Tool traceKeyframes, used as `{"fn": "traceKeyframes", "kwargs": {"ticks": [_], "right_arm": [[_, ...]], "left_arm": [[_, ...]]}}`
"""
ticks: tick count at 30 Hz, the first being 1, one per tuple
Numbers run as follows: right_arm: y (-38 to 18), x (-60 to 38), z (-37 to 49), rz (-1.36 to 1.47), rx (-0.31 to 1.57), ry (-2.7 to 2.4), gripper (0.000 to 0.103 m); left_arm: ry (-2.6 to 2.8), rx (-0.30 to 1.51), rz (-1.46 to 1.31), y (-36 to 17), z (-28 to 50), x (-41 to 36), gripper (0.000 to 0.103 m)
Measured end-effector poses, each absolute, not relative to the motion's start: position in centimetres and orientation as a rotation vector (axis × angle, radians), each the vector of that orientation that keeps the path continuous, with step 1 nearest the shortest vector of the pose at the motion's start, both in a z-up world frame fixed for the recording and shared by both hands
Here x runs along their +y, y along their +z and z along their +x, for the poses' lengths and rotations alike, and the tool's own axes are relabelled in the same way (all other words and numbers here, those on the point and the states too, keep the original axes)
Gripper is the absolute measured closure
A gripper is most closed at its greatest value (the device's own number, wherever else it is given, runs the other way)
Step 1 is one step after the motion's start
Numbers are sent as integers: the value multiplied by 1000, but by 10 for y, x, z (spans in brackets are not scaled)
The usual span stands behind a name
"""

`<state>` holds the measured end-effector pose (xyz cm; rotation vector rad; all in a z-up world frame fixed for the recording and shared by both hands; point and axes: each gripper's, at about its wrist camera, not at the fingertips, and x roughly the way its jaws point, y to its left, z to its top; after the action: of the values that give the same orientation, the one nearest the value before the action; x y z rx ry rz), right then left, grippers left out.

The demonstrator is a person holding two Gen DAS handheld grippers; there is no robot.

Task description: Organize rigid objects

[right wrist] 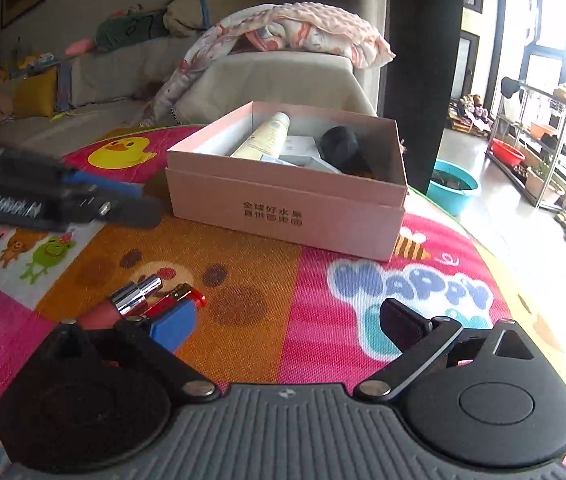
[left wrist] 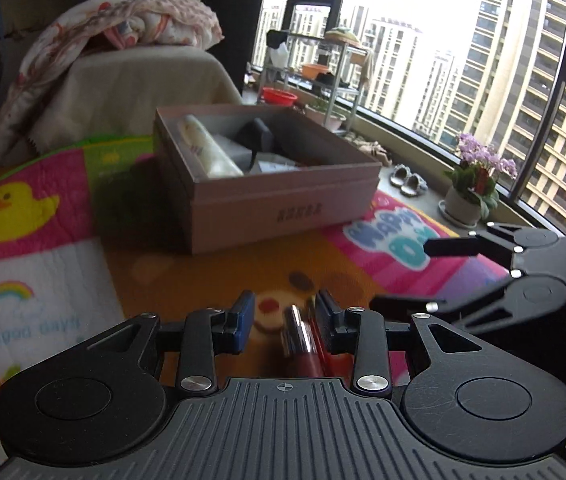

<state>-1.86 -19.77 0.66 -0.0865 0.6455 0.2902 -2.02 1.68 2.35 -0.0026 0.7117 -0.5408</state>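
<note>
A pink cardboard box [left wrist: 283, 208] [right wrist: 283, 216] stands open on the colourful play mat, holding a cream tube [left wrist: 213, 148] [right wrist: 263, 138], a black object [left wrist: 257, 136] [right wrist: 341, 148] and pale small boxes. A lipstick with a chrome band [right wrist: 135, 294] [left wrist: 297, 334] and a red lighter [right wrist: 177, 300] [left wrist: 323, 354] lie side by side on the mat. My left gripper [left wrist: 285, 320] is open, its fingers either side of the lipstick and lighter; it also shows in the right wrist view [right wrist: 123, 200]. My right gripper [right wrist: 287, 320] is open and empty, to the right of them.
The play mat [right wrist: 263, 280] covers a round surface whose edge curves at right. A sofa with a blanket [right wrist: 283, 36] is behind the box. A blue basin [right wrist: 453, 190], a shelf rack [right wrist: 539, 148], a potted flower [left wrist: 477, 184] and slippers [left wrist: 409, 182] lie beyond the edge.
</note>
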Motion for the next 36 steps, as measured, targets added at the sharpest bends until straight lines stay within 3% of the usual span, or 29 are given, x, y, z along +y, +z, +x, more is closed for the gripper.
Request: {"fn": "traceKeyframes", "kwargs": {"ticks": [3, 9, 20, 26, 36], "right_arm": [[-2, -201, -15, -29, 665, 275, 5], [-2, -203, -14, -7, 677, 279, 5], [-5, -143, -52, -301, 658, 568, 5], [-3, -157, -36, -196, 701, 465, 12], [-6, -202, -6, -59, 720, 229, 14]], "left_arm": [[-549, 755, -26, 6, -34, 24, 62], [-484, 709, 79, 3, -39, 17, 68], [-407, 657, -55, -3, -34, 40, 73], [-405, 653, -56, -3, -34, 39, 73], [-394, 652, -45, -3, -37, 35, 73]]}}
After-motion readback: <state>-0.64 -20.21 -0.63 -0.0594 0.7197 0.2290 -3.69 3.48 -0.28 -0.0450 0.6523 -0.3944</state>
